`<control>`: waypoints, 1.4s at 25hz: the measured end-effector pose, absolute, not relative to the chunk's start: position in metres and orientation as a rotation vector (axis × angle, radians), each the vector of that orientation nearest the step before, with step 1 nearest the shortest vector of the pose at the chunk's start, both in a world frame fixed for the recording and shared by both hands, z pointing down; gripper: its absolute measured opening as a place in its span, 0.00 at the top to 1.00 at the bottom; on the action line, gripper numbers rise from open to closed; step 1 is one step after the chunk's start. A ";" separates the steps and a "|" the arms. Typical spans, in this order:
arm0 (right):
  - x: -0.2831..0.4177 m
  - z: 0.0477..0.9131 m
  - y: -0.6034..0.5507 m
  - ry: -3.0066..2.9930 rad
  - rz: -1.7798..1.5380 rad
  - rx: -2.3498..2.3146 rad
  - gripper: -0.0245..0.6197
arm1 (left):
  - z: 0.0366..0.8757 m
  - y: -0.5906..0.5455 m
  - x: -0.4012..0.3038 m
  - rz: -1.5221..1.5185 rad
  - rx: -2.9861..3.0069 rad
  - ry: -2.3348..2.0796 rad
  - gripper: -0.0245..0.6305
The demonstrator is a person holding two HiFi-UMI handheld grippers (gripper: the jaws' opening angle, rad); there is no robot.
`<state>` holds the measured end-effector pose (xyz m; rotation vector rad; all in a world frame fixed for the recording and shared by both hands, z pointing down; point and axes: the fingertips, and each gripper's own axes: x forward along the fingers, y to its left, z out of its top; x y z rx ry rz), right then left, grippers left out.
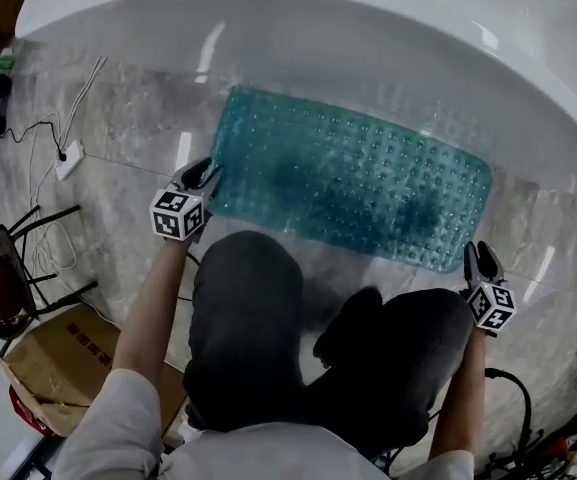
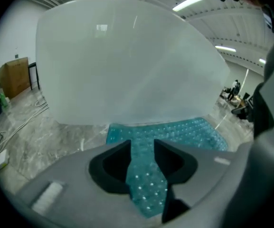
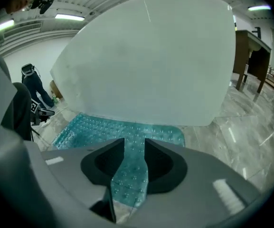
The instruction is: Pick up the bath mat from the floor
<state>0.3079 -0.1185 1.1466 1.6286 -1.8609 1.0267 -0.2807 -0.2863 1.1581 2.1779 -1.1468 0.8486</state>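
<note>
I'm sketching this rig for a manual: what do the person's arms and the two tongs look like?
Arms are bare below short pale grey sleeves. The left tongs and right tongs match: dark tips, each with a white cube printed with black square markers. In their own views the bodies are grey, with black wedge-shaped pads.

Grey marble floor (image 1: 128,118), teal bath mat (image 1: 353,178) flat beside white tub (image 1: 368,28)

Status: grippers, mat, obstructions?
Left hand-held gripper open at left end of mat. Right hand-held gripper open at right end. Mat flat on floor beside tub, nothing on it.
</note>
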 end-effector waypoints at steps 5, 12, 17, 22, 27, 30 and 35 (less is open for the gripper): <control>0.299 1.219 -0.106 -1.843 1.052 1.560 0.74 | 1.250 -0.309 -0.325 0.976 2.078 -1.159 0.65; 0.286 1.250 -0.098 -1.818 1.066 1.494 0.74 | 1.334 -0.315 -0.347 1.108 1.950 -1.054 0.47; 0.296 1.276 -0.094 -1.802 1.067 1.507 0.74 | 1.382 -0.309 -0.363 1.141 1.794 -1.037 0.29; 0.318 1.296 -0.087 -1.762 1.100 1.551 0.71 | 1.388 -0.304 -0.352 1.162 1.826 -1.055 0.45; 0.330 1.324 -0.093 -1.758 1.110 1.571 0.70 | 1.377 -0.300 -0.350 1.141 1.869 -1.073 0.61; 0.345 1.341 -0.098 -1.747 1.113 1.572 0.68 | 1.367 -0.293 -0.331 1.098 1.895 -1.028 0.78; 0.382 1.366 -0.107 -1.672 1.102 1.578 0.57 | 1.353 -0.281 -0.306 1.129 1.926 -0.985 0.92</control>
